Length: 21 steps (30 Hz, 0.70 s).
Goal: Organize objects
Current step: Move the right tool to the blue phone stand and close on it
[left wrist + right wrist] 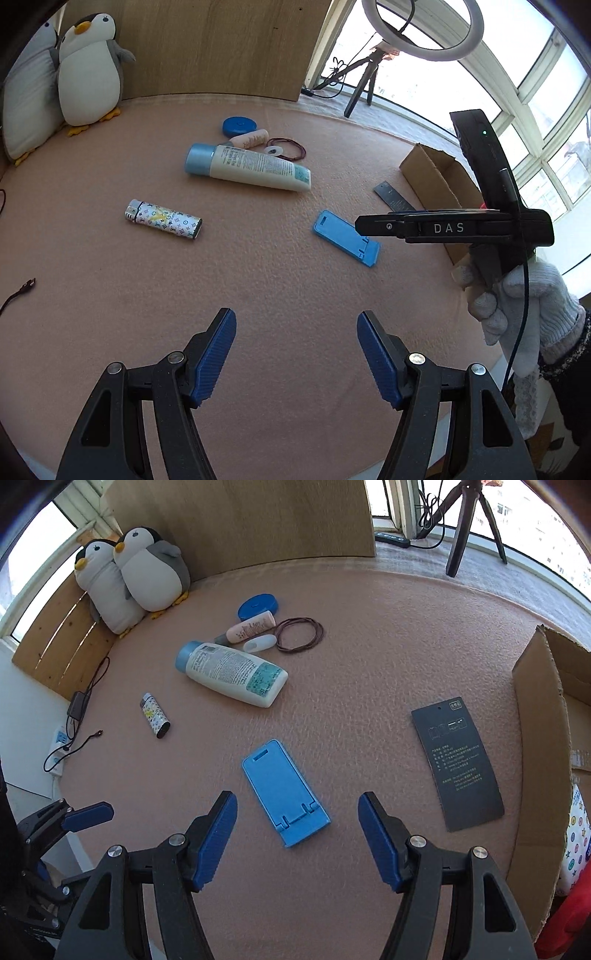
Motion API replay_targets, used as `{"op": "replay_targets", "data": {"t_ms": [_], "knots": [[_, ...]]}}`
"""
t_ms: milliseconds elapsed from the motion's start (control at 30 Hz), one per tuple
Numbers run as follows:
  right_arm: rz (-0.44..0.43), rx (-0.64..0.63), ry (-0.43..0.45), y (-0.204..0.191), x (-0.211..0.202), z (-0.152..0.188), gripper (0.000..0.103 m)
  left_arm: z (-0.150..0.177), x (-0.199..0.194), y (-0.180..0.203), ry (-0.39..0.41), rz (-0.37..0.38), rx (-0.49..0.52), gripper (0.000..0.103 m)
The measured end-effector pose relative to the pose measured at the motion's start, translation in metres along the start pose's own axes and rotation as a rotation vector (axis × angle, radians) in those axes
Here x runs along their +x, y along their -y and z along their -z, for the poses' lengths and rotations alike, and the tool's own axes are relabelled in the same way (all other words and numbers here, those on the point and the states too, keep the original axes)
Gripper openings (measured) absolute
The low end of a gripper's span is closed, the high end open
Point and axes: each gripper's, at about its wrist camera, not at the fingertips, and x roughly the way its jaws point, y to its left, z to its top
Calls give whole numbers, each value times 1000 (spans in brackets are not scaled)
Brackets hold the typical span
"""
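On the pink mat lie a white lotion bottle with a blue cap, a patterned lighter, a blue phone stand, a small pink tube, a blue round lid, brown hair bands and a dark card. My left gripper hovers open over bare mat, with nothing between its fingers. My right gripper is open just above the near end of the phone stand.
A cardboard box stands at the right edge of the mat. Two plush penguins lean against the wooden board at the back left. A tripod with a ring light stands by the window. Cables and a power strip lie left of the mat.
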Motion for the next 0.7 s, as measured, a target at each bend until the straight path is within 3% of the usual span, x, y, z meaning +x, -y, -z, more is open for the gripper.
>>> {"op": "replay_targets", "data": {"t_ms": [500,700], "knots": [[85,-44,-58,-17,32,-8,64,8,-8,-28,-4,7,-39,71],[112,-112,-82,-34,34,-2,57,5,-8,-31,-6,1,-42,71]]}}
